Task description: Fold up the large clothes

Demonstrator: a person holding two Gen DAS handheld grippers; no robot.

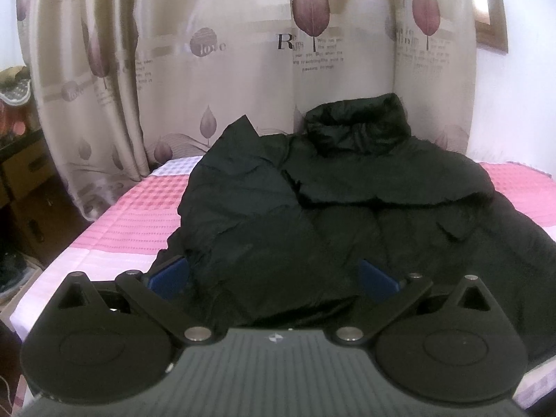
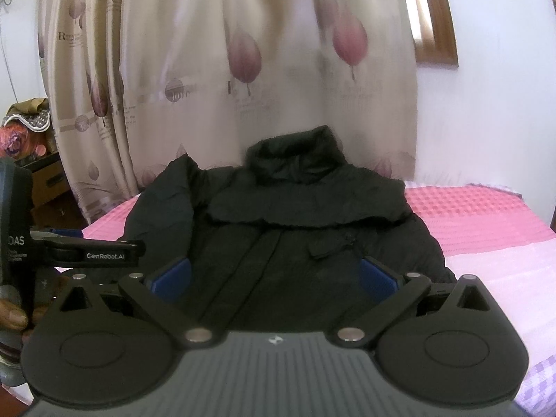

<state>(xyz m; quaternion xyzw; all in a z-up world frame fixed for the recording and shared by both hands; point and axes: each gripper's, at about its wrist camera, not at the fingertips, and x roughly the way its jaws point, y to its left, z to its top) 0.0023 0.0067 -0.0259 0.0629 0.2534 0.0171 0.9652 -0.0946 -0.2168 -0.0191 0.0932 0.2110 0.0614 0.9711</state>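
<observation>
Lying front-up on the pink checked bedspread point(image 2: 486, 215), the black padded winter jacket point(image 2: 295, 215) awaited folding. Left gripper point(image 1: 274, 278) and right gripper point(image 2: 274, 278) hovered, jaws spread, empty; each should pinch one hem corner evenly.

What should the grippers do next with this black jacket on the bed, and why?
Probably lower the left gripper onto the bunched left sleeve and grasp it. Both grippers' jaws stand open and empty, the black jacket lies spread on the pink bedspread, and nothing is folded yet.
</observation>
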